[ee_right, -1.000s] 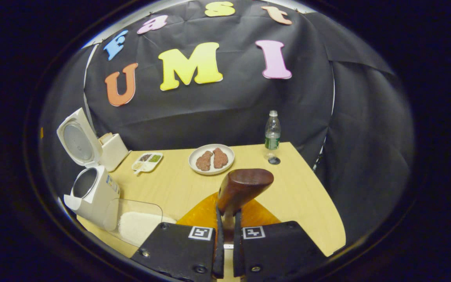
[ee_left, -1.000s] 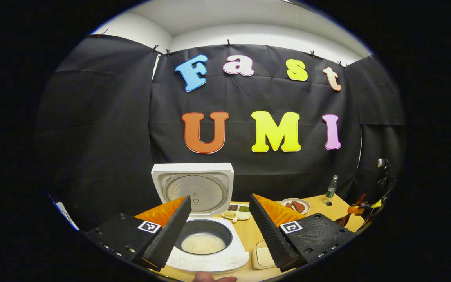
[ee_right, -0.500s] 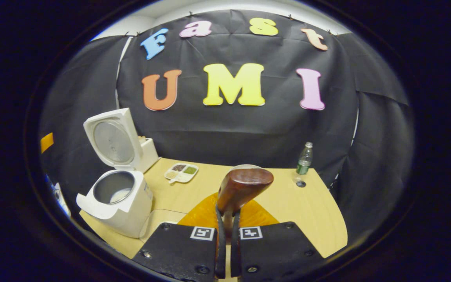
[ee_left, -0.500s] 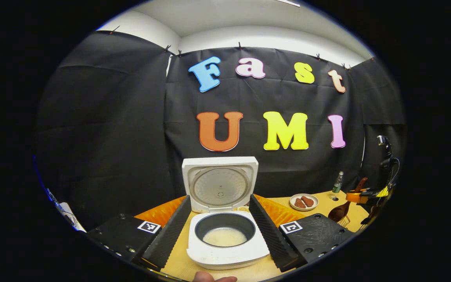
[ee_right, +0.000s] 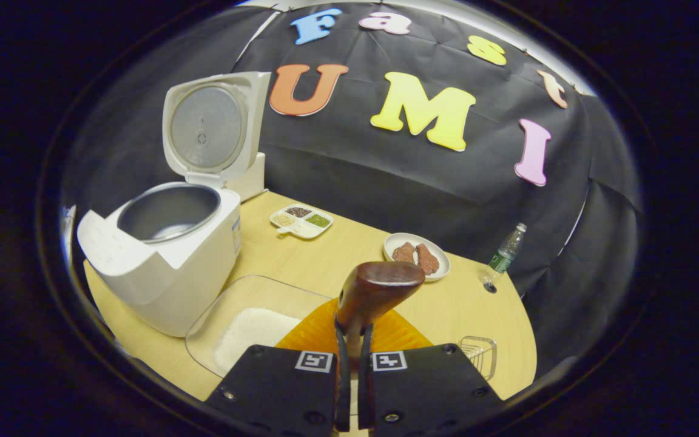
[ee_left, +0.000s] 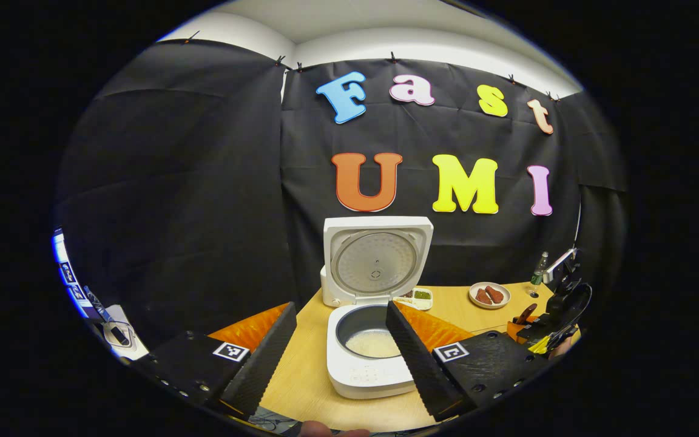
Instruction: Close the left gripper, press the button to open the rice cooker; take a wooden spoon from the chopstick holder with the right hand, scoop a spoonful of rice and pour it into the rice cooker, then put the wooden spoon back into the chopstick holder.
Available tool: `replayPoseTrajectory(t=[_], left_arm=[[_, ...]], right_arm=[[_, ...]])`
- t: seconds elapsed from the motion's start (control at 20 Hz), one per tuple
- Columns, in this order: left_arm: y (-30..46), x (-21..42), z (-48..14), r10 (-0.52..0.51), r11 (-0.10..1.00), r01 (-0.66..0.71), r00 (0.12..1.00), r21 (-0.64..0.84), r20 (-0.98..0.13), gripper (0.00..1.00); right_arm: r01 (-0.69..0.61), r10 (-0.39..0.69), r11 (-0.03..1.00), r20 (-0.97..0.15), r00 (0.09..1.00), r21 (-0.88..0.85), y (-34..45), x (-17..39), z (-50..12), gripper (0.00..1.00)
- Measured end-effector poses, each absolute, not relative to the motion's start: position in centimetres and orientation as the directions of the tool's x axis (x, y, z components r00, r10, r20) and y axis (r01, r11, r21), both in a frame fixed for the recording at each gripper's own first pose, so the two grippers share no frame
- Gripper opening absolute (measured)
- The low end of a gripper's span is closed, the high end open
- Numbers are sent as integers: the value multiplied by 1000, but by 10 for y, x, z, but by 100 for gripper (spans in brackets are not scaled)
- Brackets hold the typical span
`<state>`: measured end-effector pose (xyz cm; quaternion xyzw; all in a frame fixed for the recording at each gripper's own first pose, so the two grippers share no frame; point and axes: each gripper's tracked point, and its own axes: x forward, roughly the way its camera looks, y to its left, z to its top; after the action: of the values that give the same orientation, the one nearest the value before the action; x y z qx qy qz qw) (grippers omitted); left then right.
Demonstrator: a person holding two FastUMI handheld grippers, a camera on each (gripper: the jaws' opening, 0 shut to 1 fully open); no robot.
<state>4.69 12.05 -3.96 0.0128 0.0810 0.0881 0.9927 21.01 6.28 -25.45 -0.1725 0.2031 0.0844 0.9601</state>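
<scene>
Left gripper view. Left gripper (ee_left: 340,346) fingers stand wide apart, holding nothing. Rice cooker (ee_left: 374,340) sits between them at about 6 o'clock of the view, lid (ee_left: 377,261) upright and open, some white rice in the dark inner pot. Button step looks finished. At 4 o'clock, far off, the right gripper (ee_left: 537,328) with a dark spoon end poking out.

Right gripper view. Right gripper (ee_right: 349,364) fingers are pressed together on the handle of the wooden spoon (ee_right: 377,291); its dark brown bowl rises at centre, tilted slightly toward 1 o'clock. I see no rice in it, though its hollow side may face away. Clear tray of rice (ee_right: 246,328) lies at 8 o'clock, just beside the cooker's base on the table (ee_right: 337,261). A small clear wire-like holder (ee_right: 480,352) at 4 o'clock, possibly the chopstick holder; cannot confirm.

Judgement: pot already has rice, spoon looks empty, so the return step is probably in hand. Next move calls for carrying the spoon to the holder, lowering it upright, then letting go.
</scene>
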Motion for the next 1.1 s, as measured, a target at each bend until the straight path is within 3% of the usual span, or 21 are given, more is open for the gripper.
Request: replayPoseTrajectory(t=[0.1,0.3,0.65,1.1], left_arm=[[121,46,-42,185,983,-181,967,39,-172,95],[129,39,-48,199,980,-195,963,37,-183,95],[130,32,-47,209,978,-205,959,40,-191,95],[112,35,-46,175,985,-174,964,24,-202,95]], right_arm=[[-232,85,920,-417,905,-315,68,214,-268,10],[-236,128,953,-451,883,-191,87,211,-282,10],[-236,306,951,-498,812,199,124,204,-286,10],[-9,433,760,-497,752,649,100,198,-288,10]])
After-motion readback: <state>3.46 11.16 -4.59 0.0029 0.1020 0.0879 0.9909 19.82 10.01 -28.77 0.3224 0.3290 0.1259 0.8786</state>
